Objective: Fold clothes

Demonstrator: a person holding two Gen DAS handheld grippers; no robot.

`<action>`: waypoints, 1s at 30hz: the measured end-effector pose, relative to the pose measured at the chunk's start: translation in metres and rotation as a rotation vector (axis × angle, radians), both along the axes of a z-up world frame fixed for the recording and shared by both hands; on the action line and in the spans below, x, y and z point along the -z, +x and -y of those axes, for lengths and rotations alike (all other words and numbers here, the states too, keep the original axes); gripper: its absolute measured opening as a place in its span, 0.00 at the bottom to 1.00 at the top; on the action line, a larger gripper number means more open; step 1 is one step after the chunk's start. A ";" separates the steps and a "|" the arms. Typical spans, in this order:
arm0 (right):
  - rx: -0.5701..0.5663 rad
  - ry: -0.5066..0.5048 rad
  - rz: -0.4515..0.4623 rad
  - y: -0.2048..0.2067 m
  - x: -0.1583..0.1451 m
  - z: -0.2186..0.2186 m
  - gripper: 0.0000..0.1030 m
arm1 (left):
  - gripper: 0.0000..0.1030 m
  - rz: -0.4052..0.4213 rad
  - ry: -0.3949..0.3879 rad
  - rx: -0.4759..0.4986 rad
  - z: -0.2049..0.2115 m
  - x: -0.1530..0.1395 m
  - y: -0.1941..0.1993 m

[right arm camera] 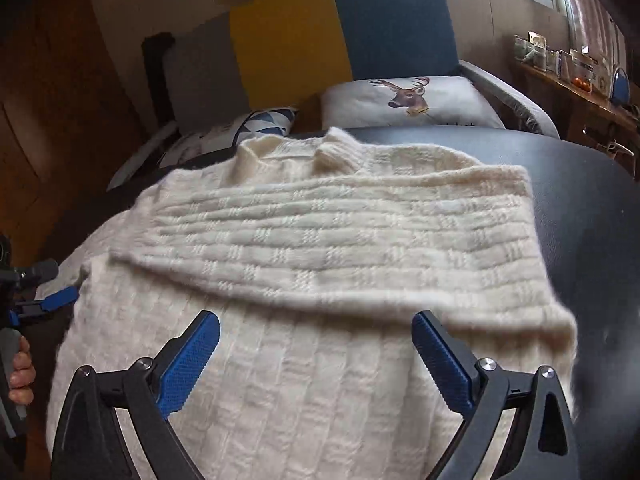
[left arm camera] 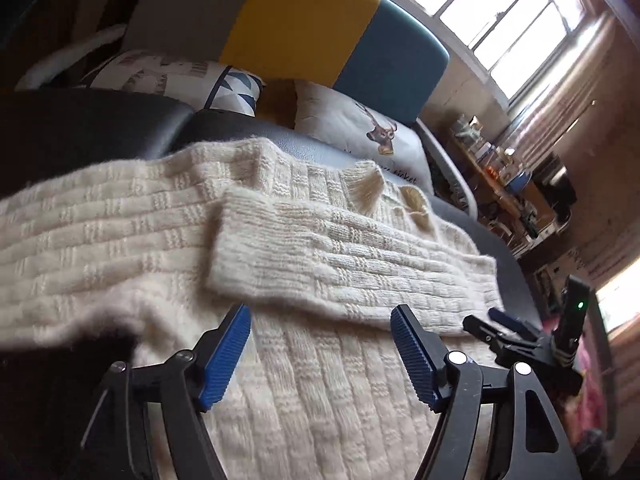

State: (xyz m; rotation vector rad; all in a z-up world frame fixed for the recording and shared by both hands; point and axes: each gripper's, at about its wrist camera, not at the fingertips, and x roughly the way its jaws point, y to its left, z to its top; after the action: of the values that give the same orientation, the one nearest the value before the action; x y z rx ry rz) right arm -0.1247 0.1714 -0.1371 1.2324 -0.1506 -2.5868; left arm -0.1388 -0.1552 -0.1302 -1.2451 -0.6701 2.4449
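A cream knit sweater [right arm camera: 304,280] with a basket-weave pattern lies flat on a black padded top [right arm camera: 592,208], its collar at the far end toward the cushions [right arm camera: 408,100]. Both sleeves are folded across the chest, one over the other. The left gripper [left arm camera: 320,350] and right gripper [right arm camera: 316,360] hover over the near hem, jaws apart, holding nothing.
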 end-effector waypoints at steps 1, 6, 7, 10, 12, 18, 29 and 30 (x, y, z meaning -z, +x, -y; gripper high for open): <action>-0.008 0.013 0.008 0.001 0.002 0.004 0.96 | 0.89 0.012 0.031 -0.032 0.016 0.001 0.012; -0.047 0.080 0.050 0.005 0.013 0.024 0.98 | 0.90 0.076 0.029 -0.295 0.118 0.007 0.082; -0.054 0.094 0.057 0.006 0.015 0.028 1.00 | 0.90 0.075 0.016 -0.370 0.143 0.006 0.096; -0.060 0.135 0.058 0.006 0.017 0.034 1.00 | 0.90 0.109 0.004 -0.587 0.224 0.004 0.125; -0.061 0.158 0.058 0.006 0.018 0.036 1.00 | 0.90 0.142 0.052 -0.707 0.274 0.008 0.141; -0.062 0.154 0.059 0.005 0.019 0.035 1.00 | 0.90 0.209 0.220 -0.888 0.364 0.029 0.167; -0.068 0.137 0.062 0.005 0.019 0.033 1.00 | 0.82 0.167 0.536 -0.941 0.388 0.063 0.165; -0.068 0.141 0.062 0.005 0.019 0.034 1.00 | 0.66 0.169 0.585 -0.946 0.388 0.068 0.165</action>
State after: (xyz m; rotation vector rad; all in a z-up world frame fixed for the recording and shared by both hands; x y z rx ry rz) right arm -0.1200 0.1378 -0.1559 1.3417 0.0615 -2.5392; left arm 0.0267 -0.5435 -0.1978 -1.0006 -2.2351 2.4134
